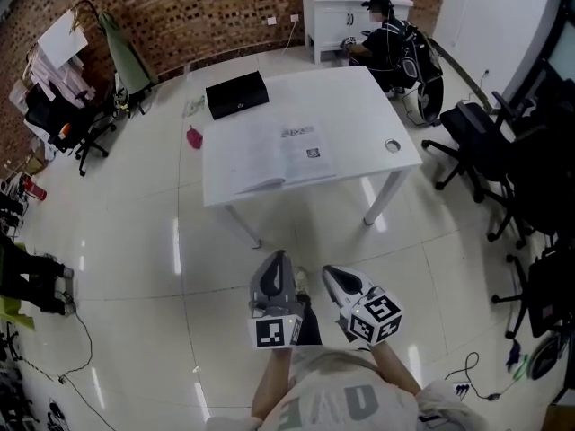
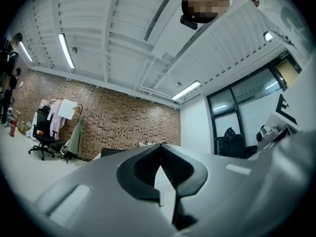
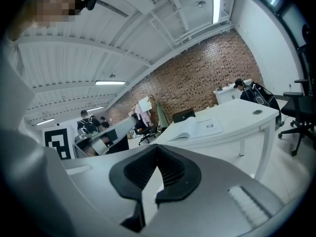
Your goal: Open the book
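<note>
Closest to the head camera is the person's pale shirt (image 1: pixel 346 402), and from it both forearms reach forward with the two grippers side by side over the glossy white floor (image 1: pixel 135 268). On the left gripper (image 1: pixel 278 259) the jaws are clenched tip to tip with nothing between them, and its marker cube (image 1: pixel 276 331) faces up. The right gripper (image 1: pixel 329 273) sits just beside it, its jaws likewise clenched on nothing and its marker cube (image 1: pixel 374 317) tilted towards the right. Both grippers point towards the white bench (image 1: pixel 359 106) and are well apart from it, with bare floor between. A book (image 1: pixel 283 155) lies on the bench near its front edge, left of the middle; it is open, with its pale pages spread flat and small dark print on the right-hand page. In the right gripper view the same book shows beyond the closed jaws, resting on the bench top, with its pages curving up at the left. A black case (image 1: pixel 237 94) sits at the bench's far left corner, apart from the book, and a round cable port (image 1: pixel 392 145) is set near the right front corner. Behind the bench a person in dark clothes (image 1: pixel 382 39) sits at a white cabinet (image 1: pixel 328 12) against the brick wall (image 1: pixel 180 7). Black office chairs (image 1: pixel 476 133) stand to the right.
</note>
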The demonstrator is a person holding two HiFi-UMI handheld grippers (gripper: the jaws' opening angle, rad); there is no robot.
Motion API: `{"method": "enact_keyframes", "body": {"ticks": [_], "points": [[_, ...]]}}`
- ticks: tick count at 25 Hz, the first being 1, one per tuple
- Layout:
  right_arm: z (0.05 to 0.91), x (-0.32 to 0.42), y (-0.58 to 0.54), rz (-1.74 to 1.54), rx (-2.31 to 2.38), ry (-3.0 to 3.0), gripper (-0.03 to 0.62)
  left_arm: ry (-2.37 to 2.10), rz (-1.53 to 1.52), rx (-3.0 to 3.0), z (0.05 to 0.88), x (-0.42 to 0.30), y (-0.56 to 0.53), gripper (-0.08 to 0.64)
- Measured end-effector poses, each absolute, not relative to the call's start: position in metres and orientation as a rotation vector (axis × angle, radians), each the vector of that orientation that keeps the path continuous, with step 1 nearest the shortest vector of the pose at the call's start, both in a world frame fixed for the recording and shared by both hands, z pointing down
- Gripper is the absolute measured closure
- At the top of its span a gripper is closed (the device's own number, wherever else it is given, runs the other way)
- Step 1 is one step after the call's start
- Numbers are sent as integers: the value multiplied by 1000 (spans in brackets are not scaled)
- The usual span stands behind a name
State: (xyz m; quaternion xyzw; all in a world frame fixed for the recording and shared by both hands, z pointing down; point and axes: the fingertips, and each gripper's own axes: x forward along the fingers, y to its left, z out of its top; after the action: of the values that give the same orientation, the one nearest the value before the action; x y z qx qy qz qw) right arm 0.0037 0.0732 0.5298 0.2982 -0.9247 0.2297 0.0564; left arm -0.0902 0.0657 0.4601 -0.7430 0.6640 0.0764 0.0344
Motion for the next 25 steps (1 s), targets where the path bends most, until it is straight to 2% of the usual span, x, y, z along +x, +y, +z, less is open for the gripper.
{"method": "enact_keyframes", "body": {"ticks": [6, 9, 25], "points": [[511, -79, -51, 698, 874, -2805, 588, 2019, 191, -2322, 452, -165, -77, 541], [497, -98, -101, 669, 947, -2825, 589, 1997, 196, -2326, 442, -190, -127, 541], [510, -90, -243, 715, 1148, -2760, 589, 1961, 151, -2418, 465, -173, -239, 541]]}}
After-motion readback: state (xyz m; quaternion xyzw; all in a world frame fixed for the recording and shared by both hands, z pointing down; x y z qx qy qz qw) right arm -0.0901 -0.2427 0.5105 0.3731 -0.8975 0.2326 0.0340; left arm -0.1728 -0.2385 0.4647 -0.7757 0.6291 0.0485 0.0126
